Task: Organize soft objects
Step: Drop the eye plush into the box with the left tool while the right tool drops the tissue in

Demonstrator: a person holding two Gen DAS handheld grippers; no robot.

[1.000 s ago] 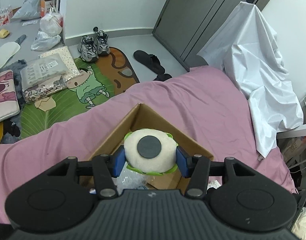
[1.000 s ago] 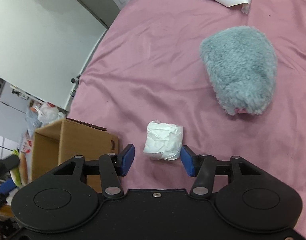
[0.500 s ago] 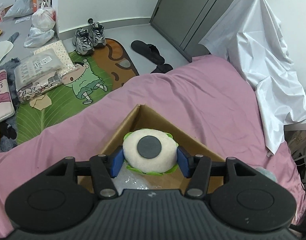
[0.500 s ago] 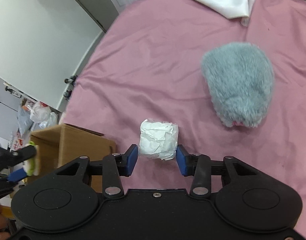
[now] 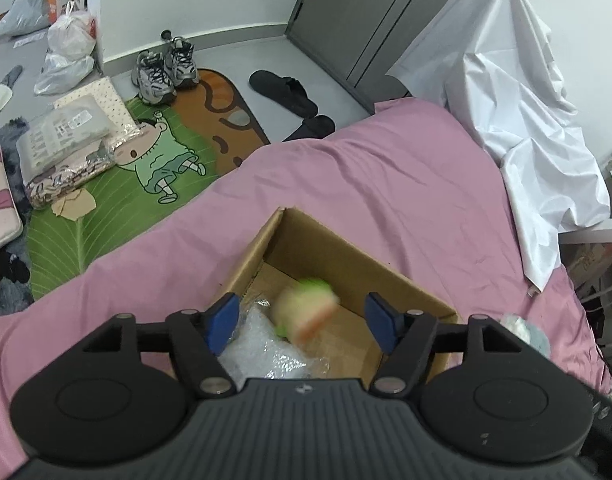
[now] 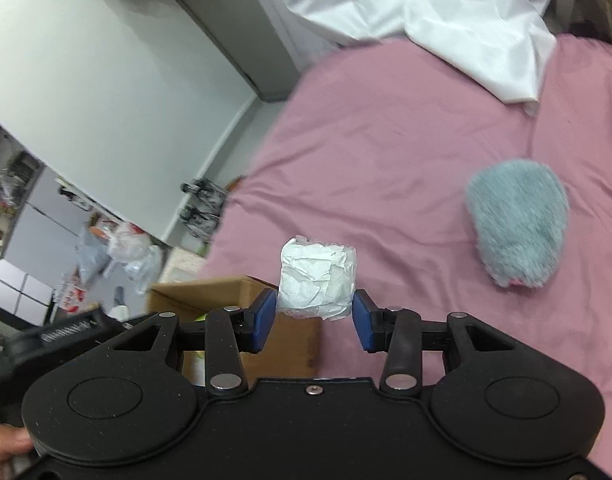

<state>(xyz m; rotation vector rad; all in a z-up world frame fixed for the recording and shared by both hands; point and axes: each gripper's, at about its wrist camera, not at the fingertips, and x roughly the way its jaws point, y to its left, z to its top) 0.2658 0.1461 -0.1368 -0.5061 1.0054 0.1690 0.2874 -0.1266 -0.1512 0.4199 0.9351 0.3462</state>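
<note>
The left gripper is hanging over the open cardboard box with its jaws spread, having just been opening, and the cream and green plush toy, blurred, is sitting loose between and beyond the blue pads inside the box, touching neither, beside crinkled clear plastic wrap. The right gripper is pinching a white crumpled paper wad between its pads, above the pink bedsheet. A fluffy grey-blue plush is lying on the sheet to the far right, well apart from the wad, with the box showing at the near left.
</note>
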